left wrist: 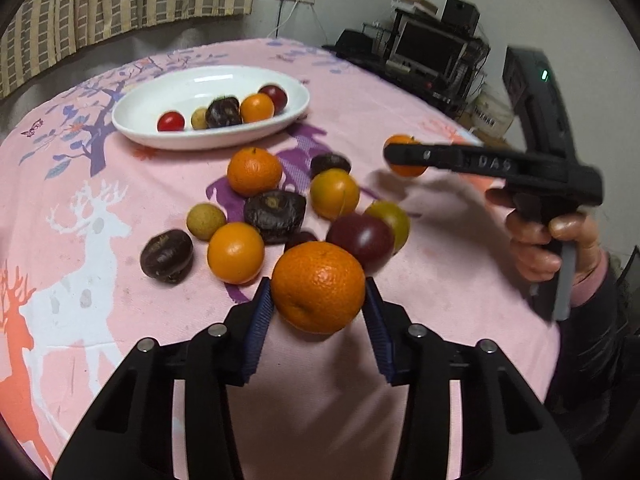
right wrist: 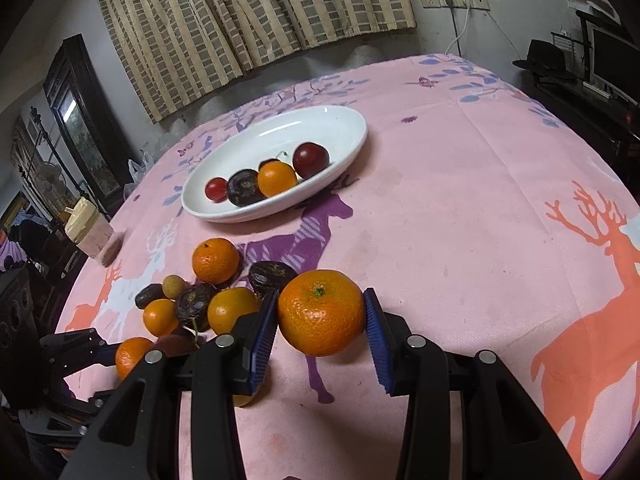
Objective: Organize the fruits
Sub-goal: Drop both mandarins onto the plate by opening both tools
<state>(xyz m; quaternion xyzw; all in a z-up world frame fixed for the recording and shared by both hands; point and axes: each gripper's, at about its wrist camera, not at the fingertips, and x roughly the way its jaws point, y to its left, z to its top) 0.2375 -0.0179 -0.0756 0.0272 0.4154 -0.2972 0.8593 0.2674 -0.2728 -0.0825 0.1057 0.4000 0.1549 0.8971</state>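
Observation:
My left gripper is shut on a tangerine, held above the pink cloth near the loose fruit pile. My right gripper is shut on another tangerine; it also shows in the left wrist view, to the right of the pile. A white oval dish at the far side holds several small fruits: an orange one, red ones and a dark one. The dish also shows in the right wrist view. The left gripper shows at the lower left there.
The round table is covered by a pink deer-print cloth. A cup with sticks stands at the table's left edge. A desk with a monitor is beyond the table, and curtains hang behind.

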